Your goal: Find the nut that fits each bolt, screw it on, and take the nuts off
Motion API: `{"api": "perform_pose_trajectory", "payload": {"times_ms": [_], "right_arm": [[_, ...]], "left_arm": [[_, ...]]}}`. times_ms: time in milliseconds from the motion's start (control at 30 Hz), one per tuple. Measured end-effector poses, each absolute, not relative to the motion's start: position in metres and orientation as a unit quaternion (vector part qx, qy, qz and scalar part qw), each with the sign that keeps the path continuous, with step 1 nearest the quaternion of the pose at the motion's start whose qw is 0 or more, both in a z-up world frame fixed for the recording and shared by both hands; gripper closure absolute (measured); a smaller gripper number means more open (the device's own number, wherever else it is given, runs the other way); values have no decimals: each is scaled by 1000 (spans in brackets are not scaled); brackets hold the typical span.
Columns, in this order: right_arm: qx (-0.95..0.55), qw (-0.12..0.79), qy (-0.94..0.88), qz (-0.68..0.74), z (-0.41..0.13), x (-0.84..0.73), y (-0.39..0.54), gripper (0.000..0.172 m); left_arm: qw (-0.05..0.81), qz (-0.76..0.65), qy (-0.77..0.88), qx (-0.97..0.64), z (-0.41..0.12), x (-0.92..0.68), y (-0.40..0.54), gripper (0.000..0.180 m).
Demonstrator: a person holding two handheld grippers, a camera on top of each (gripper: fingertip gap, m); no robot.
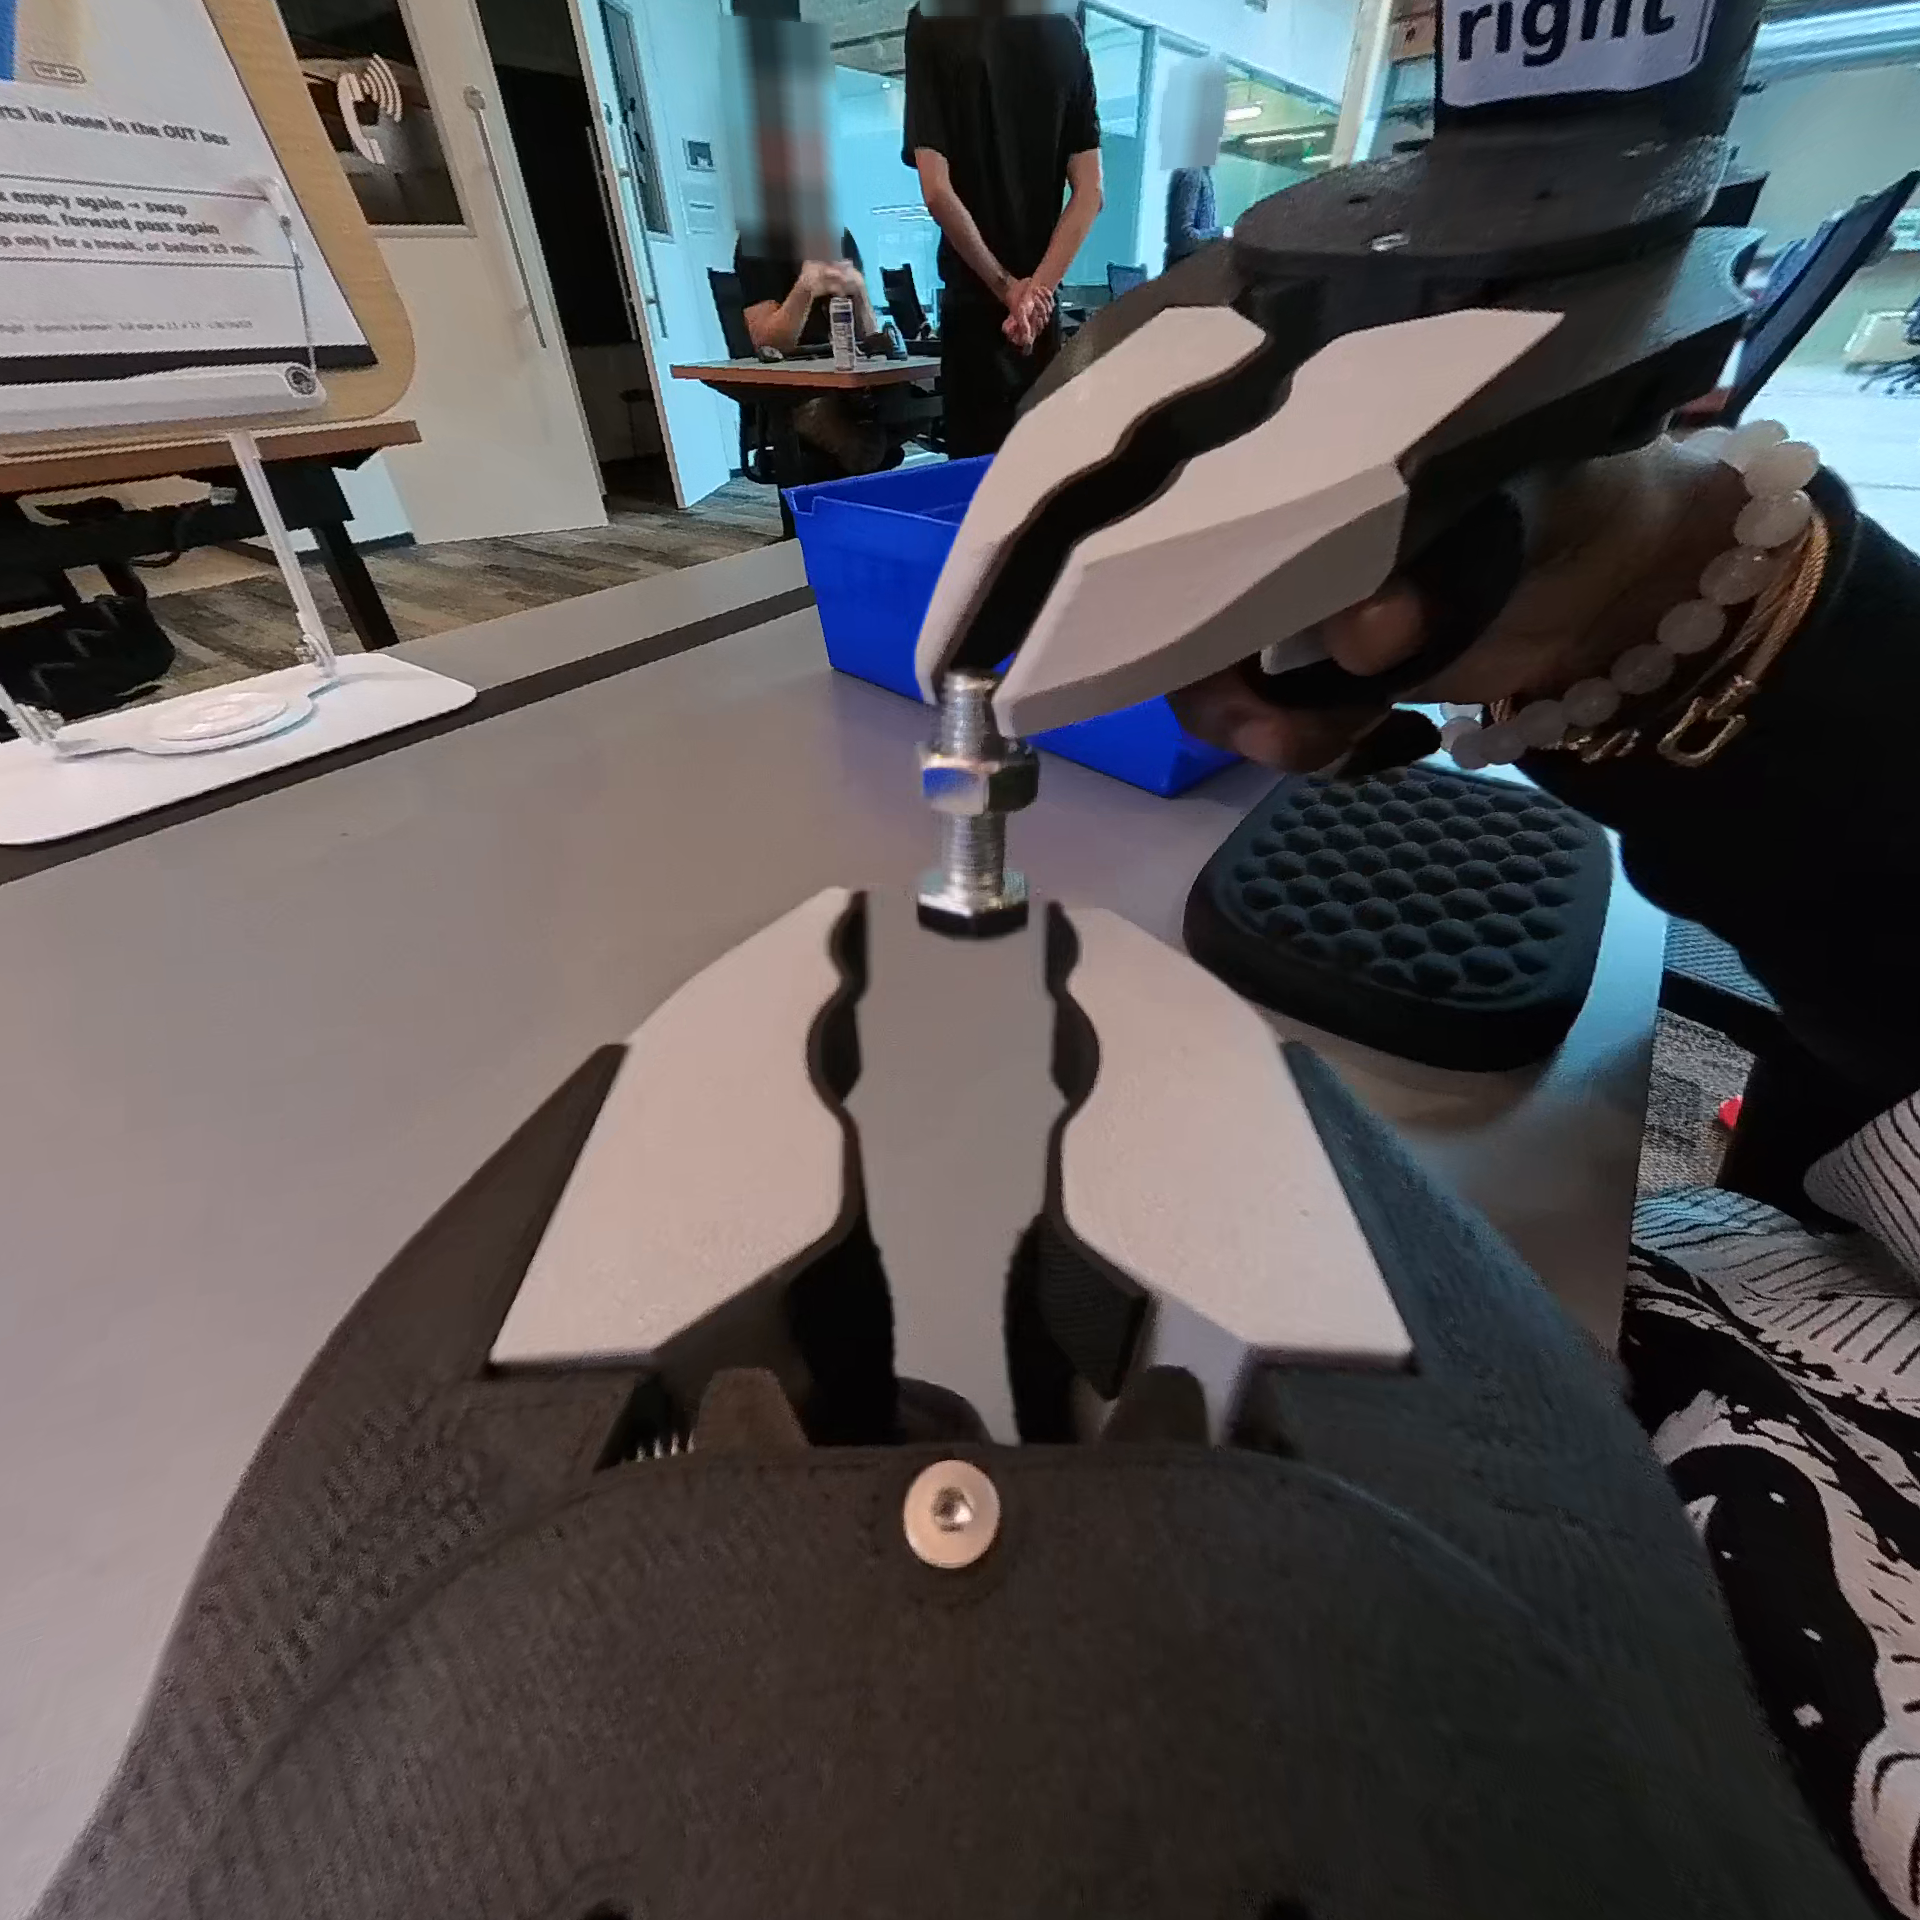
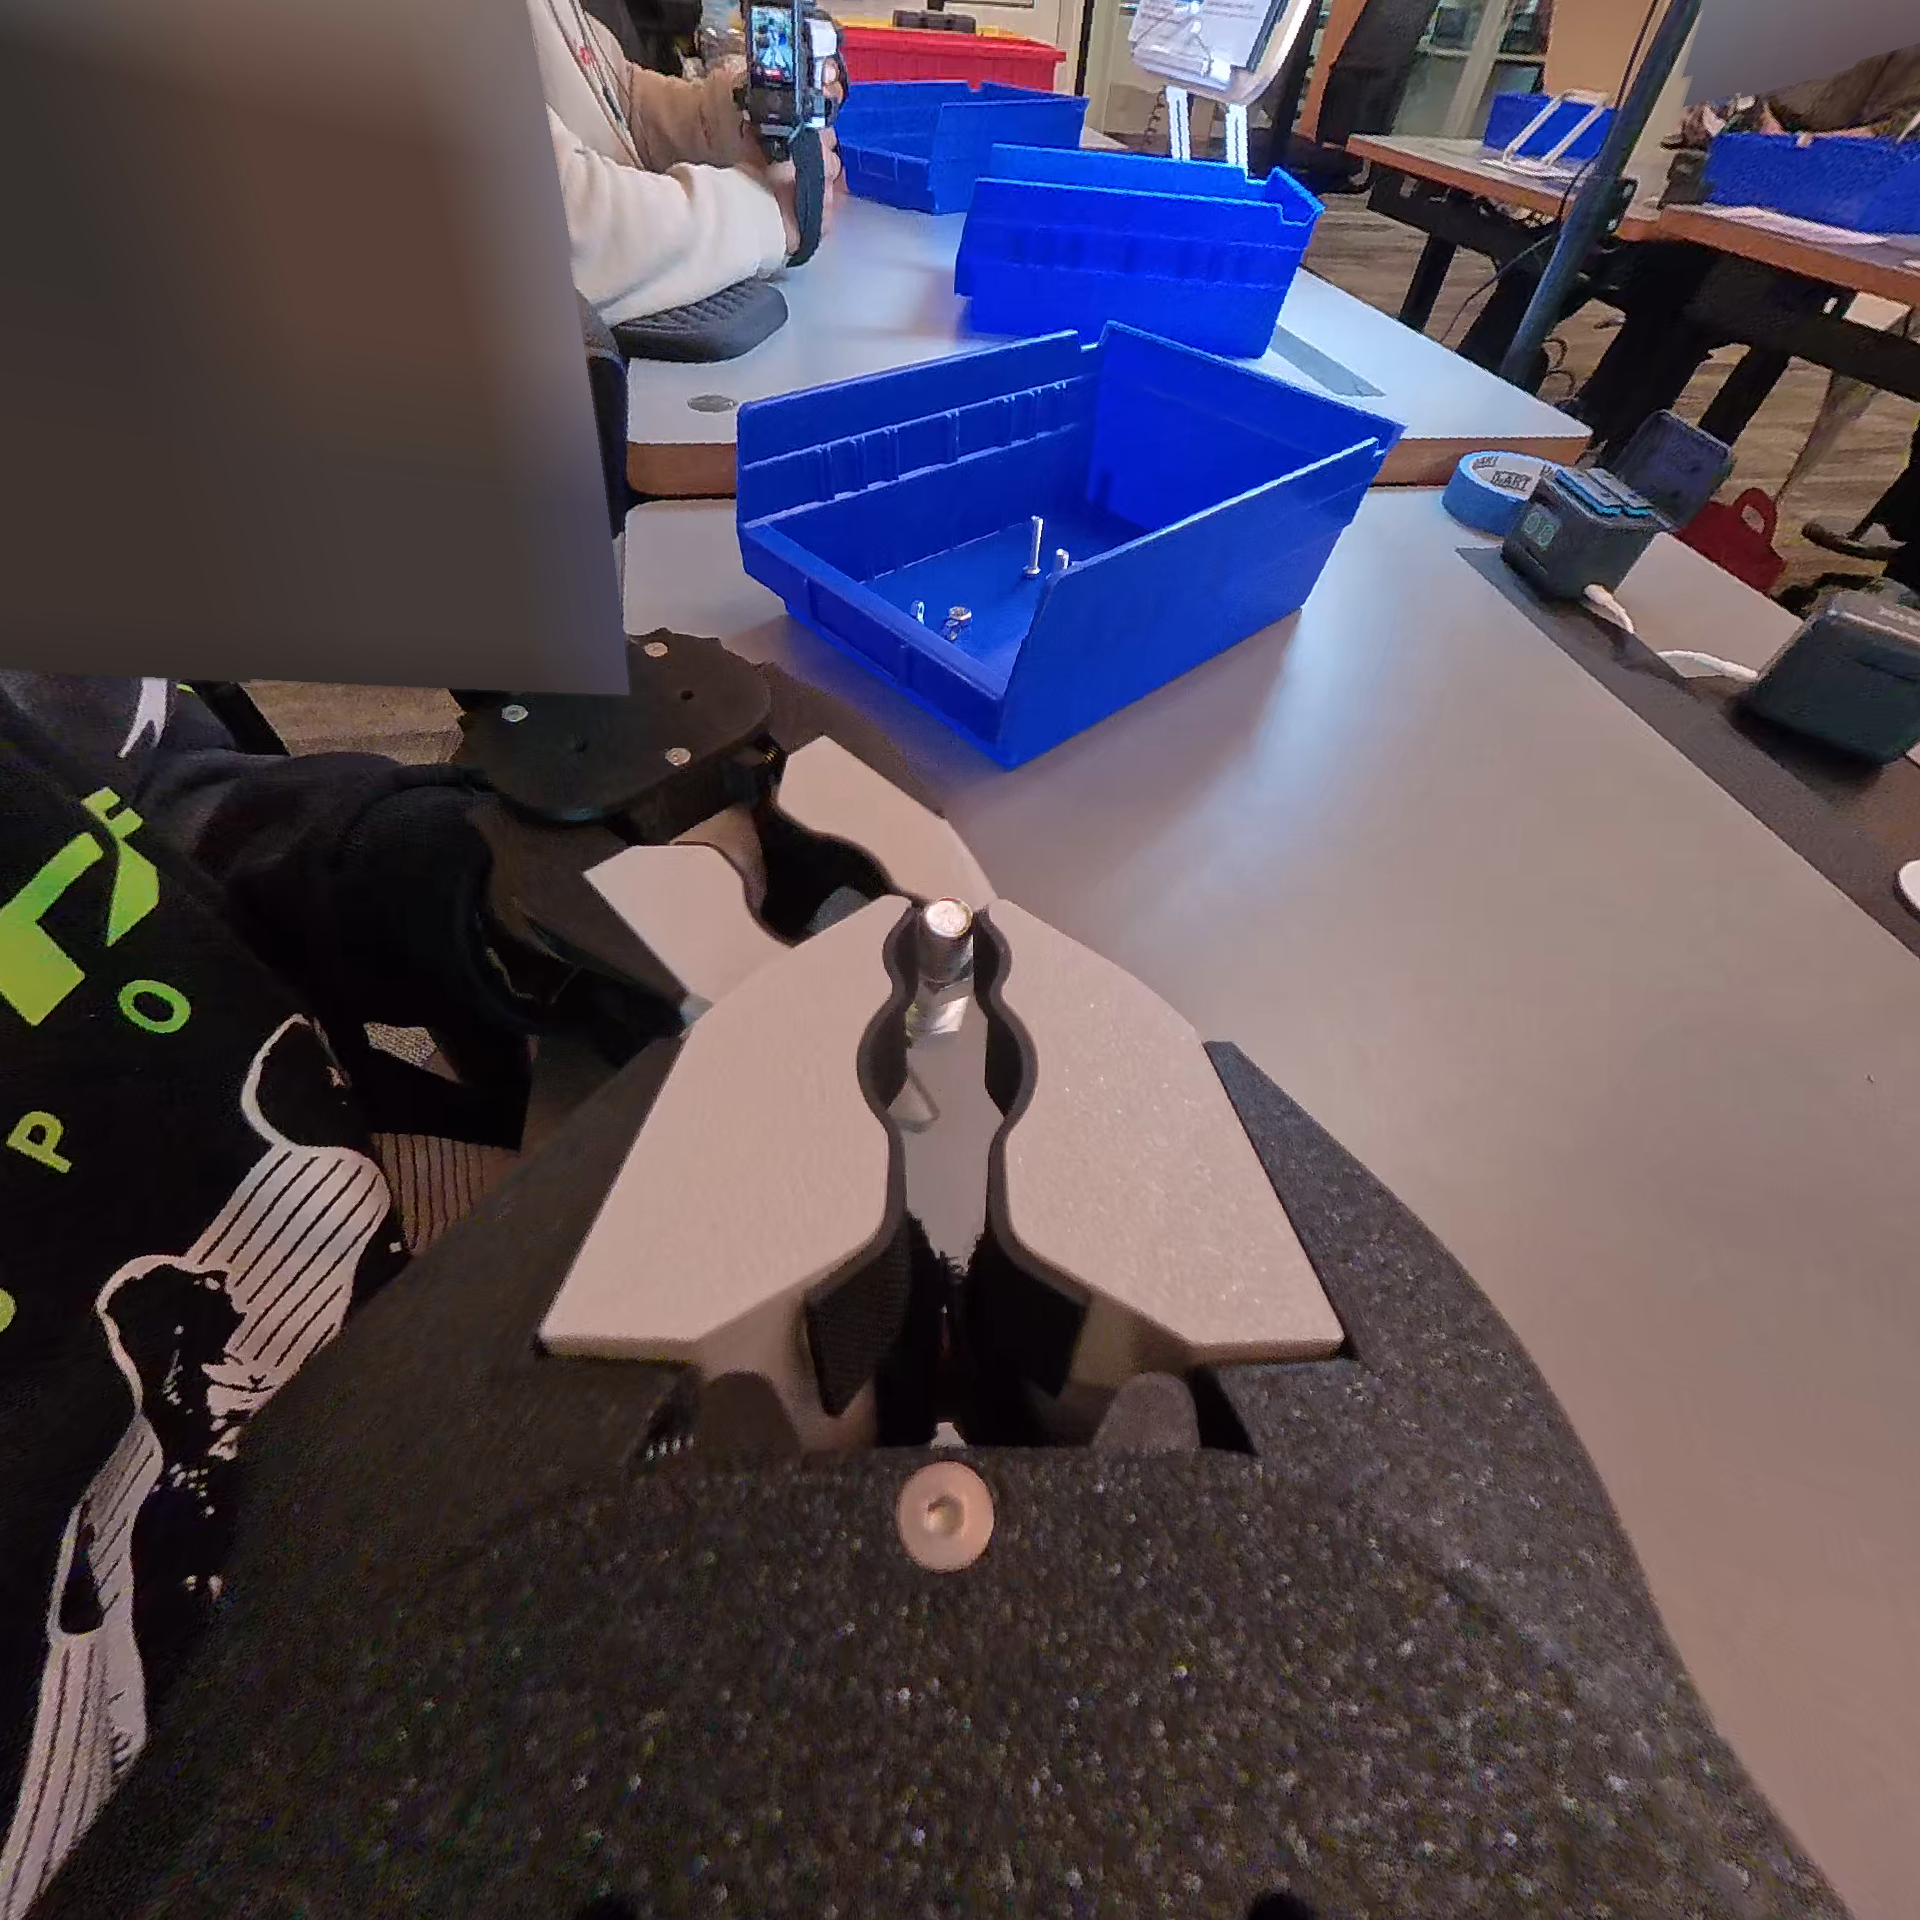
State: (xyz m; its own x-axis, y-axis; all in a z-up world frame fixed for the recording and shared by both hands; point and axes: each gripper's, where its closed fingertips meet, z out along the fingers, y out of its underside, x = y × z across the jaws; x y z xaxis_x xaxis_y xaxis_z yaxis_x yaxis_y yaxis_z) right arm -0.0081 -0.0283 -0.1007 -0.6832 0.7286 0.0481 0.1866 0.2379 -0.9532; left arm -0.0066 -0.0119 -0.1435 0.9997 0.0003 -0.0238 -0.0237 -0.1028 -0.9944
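Note:
A silver bolt [image 1: 971, 831] stands upright with its hex head down and a silver nut [image 1: 977, 774] partway along its thread. My right gripper [image 1: 966, 681] comes down from above and is shut on the bolt's threaded top end. In the right wrist view the bolt end [image 2: 948, 925] sits pinched between my right gripper's [image 2: 948, 920] fingertips, with the nut [image 2: 935, 1013] below them. My left gripper [image 1: 956, 920] is open. Its pads stand apart on either side of the bolt head without touching it. The left gripper also shows in the right wrist view [image 2: 821, 878].
A blue bin [image 2: 1195, 623] with a few loose bolts stands just beyond on the grey table [image 2: 1455, 935]; it also shows in the left wrist view [image 1: 883, 582]. A black wrist-rest pad [image 1: 1403, 914] lies to the right. A white sign stand [image 1: 208, 717] is at the left. More blue bins [image 2: 1132, 249] stand farther back. My right fingertips sit around 4 cm from my left ones.

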Motion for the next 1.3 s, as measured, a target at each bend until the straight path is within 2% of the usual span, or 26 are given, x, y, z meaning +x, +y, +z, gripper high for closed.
{"api": "perform_pose_trajectory", "payload": {"times_ms": [100, 367, 467, 633, 833, 1200, 1300], "right_arm": [[-336, 288, -731, 519, -92, -8, -1, 162], [-525, 447, -624, 369, -66, 4, 201, 162], [-602, 462, -577, 301, -82, 13, 283, 162], [-690, 435, -517, 260, -134, 11, 368, 162], [-749, 398, -488, 207, -184, 7, 412, 162], [-767, 392, -482, 160, -209, 8, 430, 162], [-763, 406, -483, 142, -196, 13, 428, 146]], "left_arm": [[671, -1, 2, -742, -143, -8, -12, 130], [679, 0, -1, -734, -140, -9, -14, 129], [679, -1, -3, -734, -140, -9, -14, 129], [679, -2, -7, -734, -140, -11, -14, 130], [677, -4, -11, -736, -140, -12, -14, 130], [681, -11, -15, -732, -139, -13, -15, 130], [681, -12, -16, -732, -139, -13, -15, 130]]}}
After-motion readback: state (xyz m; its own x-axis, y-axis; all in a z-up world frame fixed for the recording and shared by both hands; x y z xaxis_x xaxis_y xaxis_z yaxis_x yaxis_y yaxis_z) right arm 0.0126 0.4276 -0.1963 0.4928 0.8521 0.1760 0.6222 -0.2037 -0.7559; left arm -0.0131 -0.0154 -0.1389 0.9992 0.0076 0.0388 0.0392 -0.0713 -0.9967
